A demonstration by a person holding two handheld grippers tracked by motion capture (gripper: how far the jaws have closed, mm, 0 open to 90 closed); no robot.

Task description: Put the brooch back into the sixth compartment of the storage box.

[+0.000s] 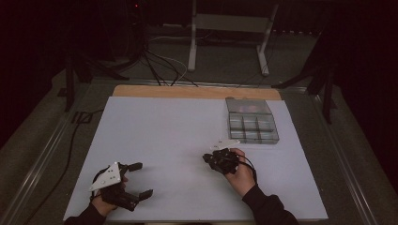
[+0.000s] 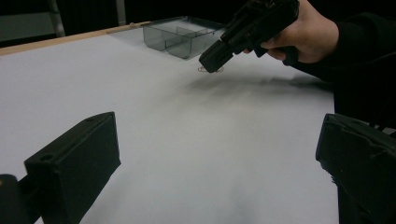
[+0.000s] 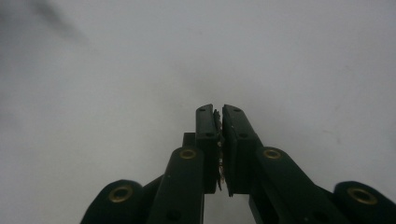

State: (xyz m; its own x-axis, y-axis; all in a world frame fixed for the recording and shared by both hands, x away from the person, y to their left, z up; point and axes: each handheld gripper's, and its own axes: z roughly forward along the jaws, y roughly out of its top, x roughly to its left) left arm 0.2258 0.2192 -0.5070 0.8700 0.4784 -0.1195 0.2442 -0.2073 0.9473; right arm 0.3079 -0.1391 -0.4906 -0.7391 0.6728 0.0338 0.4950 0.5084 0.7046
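Nearest the camera in the high view, at the lower left of the frame, the left gripper point(image 1: 138, 179) rests on the white table sheet point(image 1: 169, 140) in the person's hand, its jaws spread wide with nothing between them; in its own view the two black jaws stand far apart at the lower corners over bare sheet.

Right of centre in the high view, the right gripper point(image 1: 210, 158) is held in the right hand point(image 1: 241, 174), tilted down toward the sheet. Its jaws are clenched on a small wire piece, apparently a paper clip point(image 2: 209, 69). In the left gripper view the clip hangs at the jaw tips in the upper middle of the frame, just above the sheet or barely touching it; I cannot tell which. In the right gripper view a sliver of wire point(image 3: 218, 140) shows squeezed between the pads.

At the upper right of the high view stands a clear compartment box point(image 1: 251, 121), well apart from the clip.

As a judgement, the pick-up looks done; the carry to the box and the drop into a compartment are left.

The clip's long axis seems roughly level, running left to right in the left gripper view, though it is too small to be sure.
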